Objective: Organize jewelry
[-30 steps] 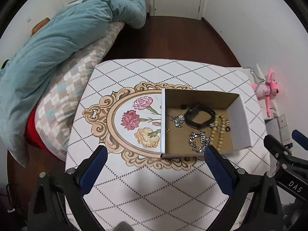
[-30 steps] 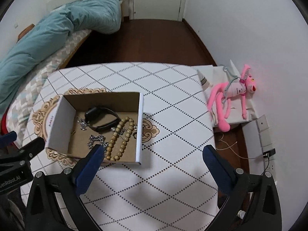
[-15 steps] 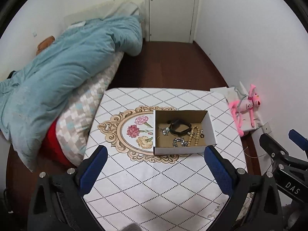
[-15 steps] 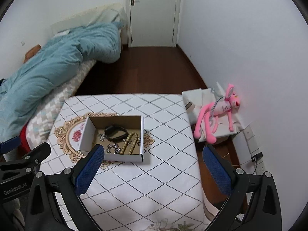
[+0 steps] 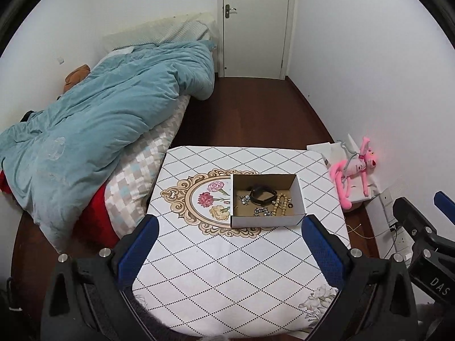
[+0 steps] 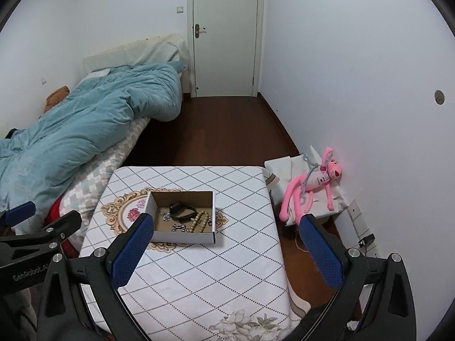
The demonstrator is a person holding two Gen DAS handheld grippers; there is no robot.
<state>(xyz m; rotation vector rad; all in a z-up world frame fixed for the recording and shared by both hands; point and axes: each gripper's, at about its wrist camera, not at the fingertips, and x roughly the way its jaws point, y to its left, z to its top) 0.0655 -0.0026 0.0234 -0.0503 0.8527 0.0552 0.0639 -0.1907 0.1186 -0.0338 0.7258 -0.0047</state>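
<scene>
An open cardboard box stands on the white patterned table; it also shows in the right wrist view. Inside lie a black band, a beaded bracelet, a silver chain and a small silver piece. My left gripper is open and empty, well above and short of the box. My right gripper is open and empty, also held high, with the box near its left finger.
A bed with a teal duvet lies left of the table. A pink plush toy sits on a white box by the right wall. A closed door stands at the far end across dark wooden floor.
Both grippers have pulled back and up from the box, so the table and room now look much smaller and farther. Both stay open; the jewelry in the box has not moved.
</scene>
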